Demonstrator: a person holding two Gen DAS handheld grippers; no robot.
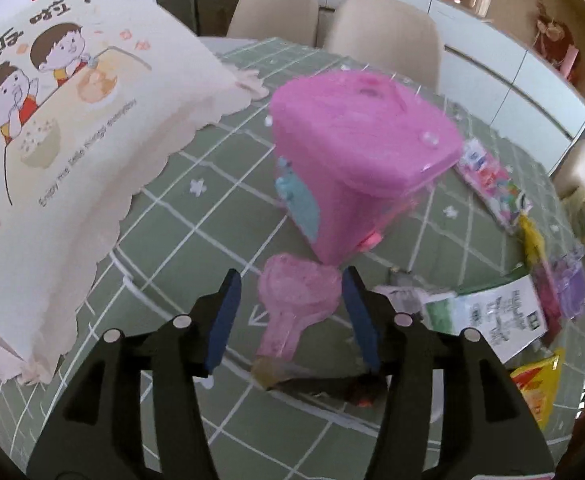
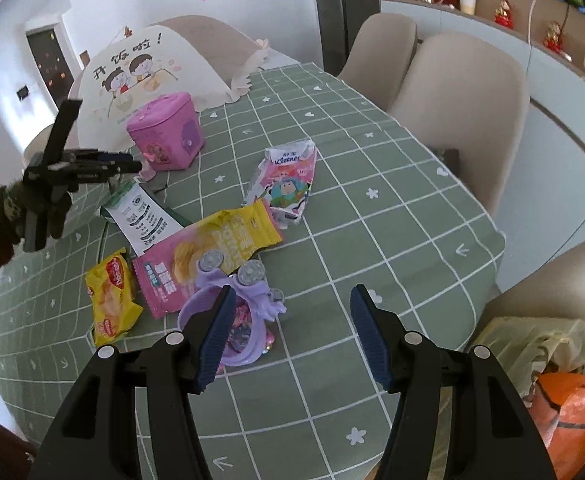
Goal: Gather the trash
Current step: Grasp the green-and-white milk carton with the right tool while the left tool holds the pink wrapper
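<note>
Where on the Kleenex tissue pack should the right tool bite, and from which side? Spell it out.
Take the Kleenex pack by its near, crumpled lower end, coming from above with the right tool open as it is. The pack lies flat on the green tablecloth, so only a raised edge gives purchase. Its right side is free; the yellow-and-pink snack bag crowds the left.

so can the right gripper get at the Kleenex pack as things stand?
Probably yes. The right gripper is open above bare tablecloth, and the Kleenex pack lies flat ahead with only cloth between. Yellow-and-pink snack bag sits beside it, left of that path.
</note>
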